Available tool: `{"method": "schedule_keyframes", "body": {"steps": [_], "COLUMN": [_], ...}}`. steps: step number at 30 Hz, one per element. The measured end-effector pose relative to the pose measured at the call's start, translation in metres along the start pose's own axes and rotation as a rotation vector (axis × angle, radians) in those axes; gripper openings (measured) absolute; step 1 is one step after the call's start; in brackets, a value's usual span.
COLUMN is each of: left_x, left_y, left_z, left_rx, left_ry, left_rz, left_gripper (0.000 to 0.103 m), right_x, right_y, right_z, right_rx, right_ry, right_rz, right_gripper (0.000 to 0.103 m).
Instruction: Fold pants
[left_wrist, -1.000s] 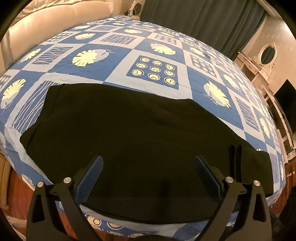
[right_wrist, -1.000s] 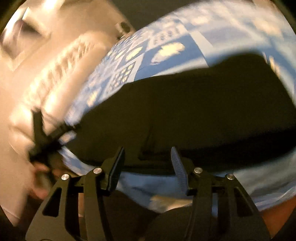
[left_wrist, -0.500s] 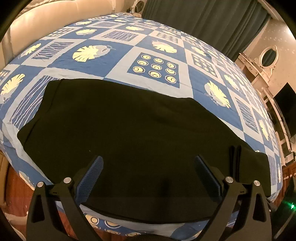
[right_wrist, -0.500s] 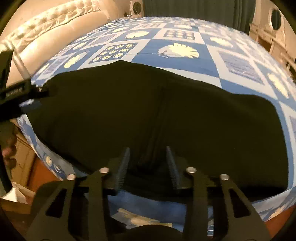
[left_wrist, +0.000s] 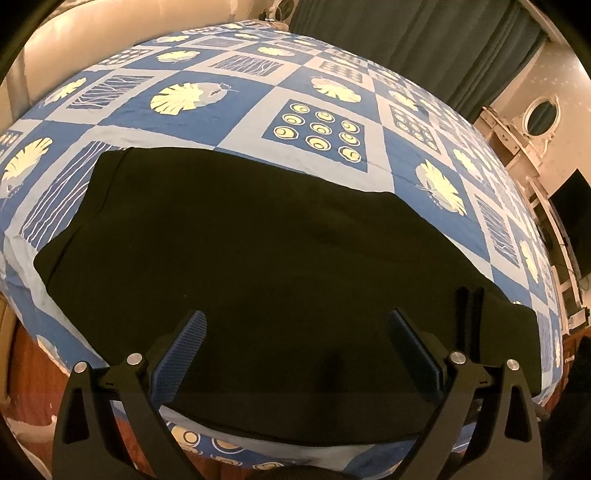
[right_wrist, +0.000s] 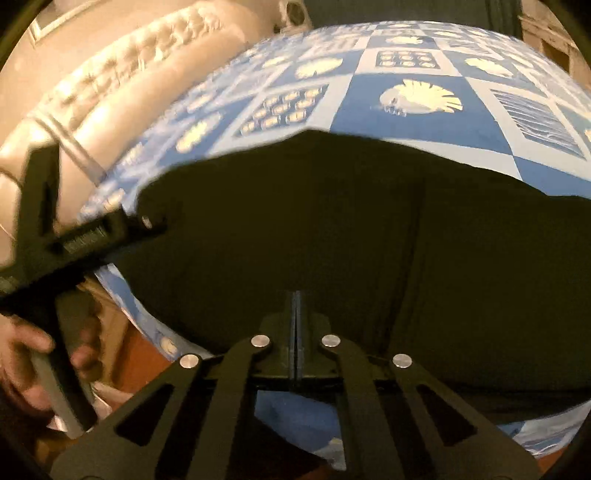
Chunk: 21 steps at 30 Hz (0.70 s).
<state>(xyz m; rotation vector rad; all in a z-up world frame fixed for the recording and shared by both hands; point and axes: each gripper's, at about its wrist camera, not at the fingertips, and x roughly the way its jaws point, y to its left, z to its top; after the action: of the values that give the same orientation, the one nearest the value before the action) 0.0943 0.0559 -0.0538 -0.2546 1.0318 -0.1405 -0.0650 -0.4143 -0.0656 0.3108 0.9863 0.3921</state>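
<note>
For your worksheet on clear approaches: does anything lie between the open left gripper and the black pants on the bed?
Nothing visible does. The left gripper hangs with jaws open directly over the pants, which lie flat on the patterned bedspread.

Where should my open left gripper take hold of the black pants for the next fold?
Grip the near hem of the pants, coming in low from the bed's near edge. That edge lies flat along the bedspread rim, right below the open left gripper, so one finger could probably slide under it. The right gripper is already shut on the same near edge.
</note>
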Motion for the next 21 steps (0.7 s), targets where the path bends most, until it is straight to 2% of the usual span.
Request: {"method": "schedule_keyframes", "body": {"steps": [2, 4, 6, 8, 10, 12, 13, 15, 19, 21], "left_x": [0.0, 0.001, 0.002, 0.002, 0.002, 0.002, 0.002, 0.003, 0.003, 0.003], "left_y": [0.003, 0.005, 0.006, 0.006, 0.005, 0.004, 0.004, 0.003, 0.005, 0.007], "left_z": [0.001, 0.001, 0.001, 0.001, 0.001, 0.001, 0.002, 0.002, 0.002, 0.002], "left_rx": [-0.008, -0.019, -0.029, -0.031, -0.027, -0.02, -0.019, -0.014, -0.014, -0.022], "left_ry": [-0.001, 0.0, 0.006, 0.008, 0.005, 0.002, 0.002, 0.003, 0.006, 0.009], "left_rz": [-0.002, -0.007, -0.012, -0.015, -0.014, -0.012, -0.011, -0.01, -0.003, -0.005], "left_gripper": [0.097, 0.097, 0.097, 0.097, 0.097, 0.097, 0.097, 0.097, 0.097, 0.097], "right_x": [-0.025, -0.053, -0.092, -0.124, -0.155, -0.162, -0.159, -0.146, -0.12, -0.108], "right_y": [-0.02, -0.045, -0.086, -0.127, -0.186, -0.23, -0.257, -0.287, -0.31, -0.314], "right_z": [0.005, 0.009, 0.012, 0.013, 0.01, 0.009, 0.007, 0.007, 0.009, 0.013], "right_rx": [0.076, 0.14, 0.229, 0.306, 0.445, 0.553, 0.619, 0.689, 0.747, 0.756], "right_ry": [-0.056, -0.117, -0.202, -0.272, -0.329, -0.316, -0.274, -0.229, -0.196, -0.198], "right_rz": [0.073, 0.102, 0.105, 0.064, 0.01, 0.009, 0.033, 0.107, 0.228, 0.258], "right_gripper": [0.038, 0.044, 0.064, 0.069, 0.071, 0.072, 0.072, 0.072, 0.072, 0.071]}}
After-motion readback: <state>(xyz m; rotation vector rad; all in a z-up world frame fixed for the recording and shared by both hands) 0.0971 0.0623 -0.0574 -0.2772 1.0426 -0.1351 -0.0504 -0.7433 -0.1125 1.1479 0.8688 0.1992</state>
